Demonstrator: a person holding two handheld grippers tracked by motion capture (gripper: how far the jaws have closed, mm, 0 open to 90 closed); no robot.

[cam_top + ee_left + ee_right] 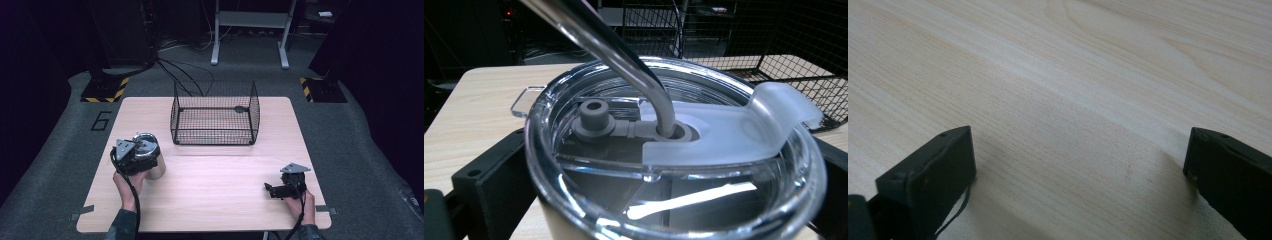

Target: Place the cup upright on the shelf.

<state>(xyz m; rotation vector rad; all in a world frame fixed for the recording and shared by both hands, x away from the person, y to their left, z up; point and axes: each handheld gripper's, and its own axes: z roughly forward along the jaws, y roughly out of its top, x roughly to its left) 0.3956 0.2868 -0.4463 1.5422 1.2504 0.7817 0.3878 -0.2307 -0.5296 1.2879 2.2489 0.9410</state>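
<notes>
Tumbler (150,159) stands upright on the left side of the light wooden table (215,190), toward the near edge, and the left gripper (131,152) sits at it with the person's left hand (126,184) behind. In the left gripper view the cup sits between the two black jaws, one at each side of its body, so the left gripper pinches the tumbler. A clear plastic lid (674,165) covers the cup, ringed by a thick transparent rim. A metal straw (624,55) rises from a grey silicone grommet (624,125) near the lid's middle and leans up toward the upper left of that view. A frosted flap (744,130) lies across the right part of the lid.

A black wire basket (215,117) stands at the far middle of the table, well apart from the tumbler, open at the top.

The right gripper (280,190) rests low over the near right part of the table, held by the right hand (301,205). In the right gripper view its jaws are spread wide, with bare wood grain between them.
</notes>
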